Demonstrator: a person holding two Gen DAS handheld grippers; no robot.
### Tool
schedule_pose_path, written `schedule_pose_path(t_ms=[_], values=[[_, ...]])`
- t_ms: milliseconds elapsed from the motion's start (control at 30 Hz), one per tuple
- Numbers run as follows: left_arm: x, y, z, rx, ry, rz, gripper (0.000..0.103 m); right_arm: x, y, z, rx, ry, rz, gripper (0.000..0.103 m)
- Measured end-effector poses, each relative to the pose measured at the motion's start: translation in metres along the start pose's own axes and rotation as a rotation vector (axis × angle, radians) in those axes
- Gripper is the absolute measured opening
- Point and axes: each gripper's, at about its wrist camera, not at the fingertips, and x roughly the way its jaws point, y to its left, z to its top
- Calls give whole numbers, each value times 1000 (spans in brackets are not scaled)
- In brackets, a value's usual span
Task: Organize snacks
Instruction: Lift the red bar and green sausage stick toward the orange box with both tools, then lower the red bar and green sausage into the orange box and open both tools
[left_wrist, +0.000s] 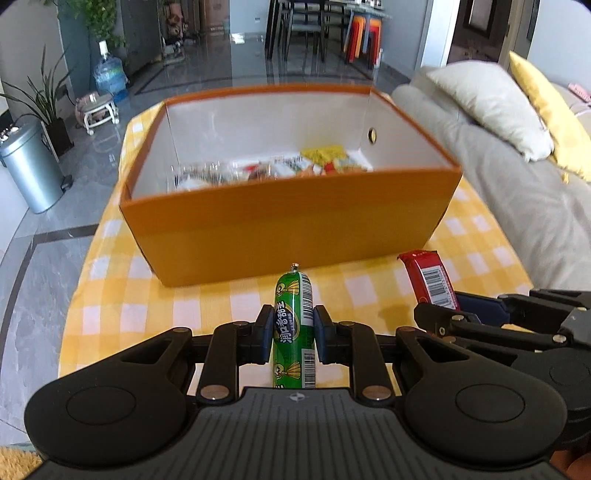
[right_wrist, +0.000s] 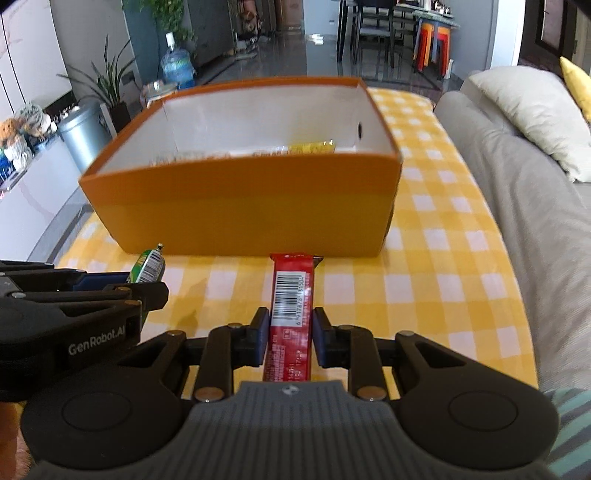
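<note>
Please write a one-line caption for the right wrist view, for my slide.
Right gripper holding a red snack bar before the orange box, left gripper beside it.

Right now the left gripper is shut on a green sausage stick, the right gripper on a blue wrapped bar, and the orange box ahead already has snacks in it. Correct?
One slip: the wrapped bar in the right gripper is red, not blue, as the right wrist view shows. The left gripper does clamp the green sausage stick, and the orange box holds snacks.

Room beyond the table
A bin (left_wrist: 31, 168), water jug (left_wrist: 109, 74) and plant (left_wrist: 44, 99) stand off the table's left edge; a sofa (left_wrist: 517, 192) with cushions (left_wrist: 487, 107) runs along its right.
</note>
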Motion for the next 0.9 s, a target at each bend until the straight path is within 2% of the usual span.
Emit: schedule_pose_path(t_ms=[467, 900], values=[[-38, -4, 37, -4, -155, -4, 24, -42, -6, 27, 44, -113, 34, 21], [-41, -5, 73, 33, -224, 2, 24, -54, -13, 61, 37, -189, 34, 21]])
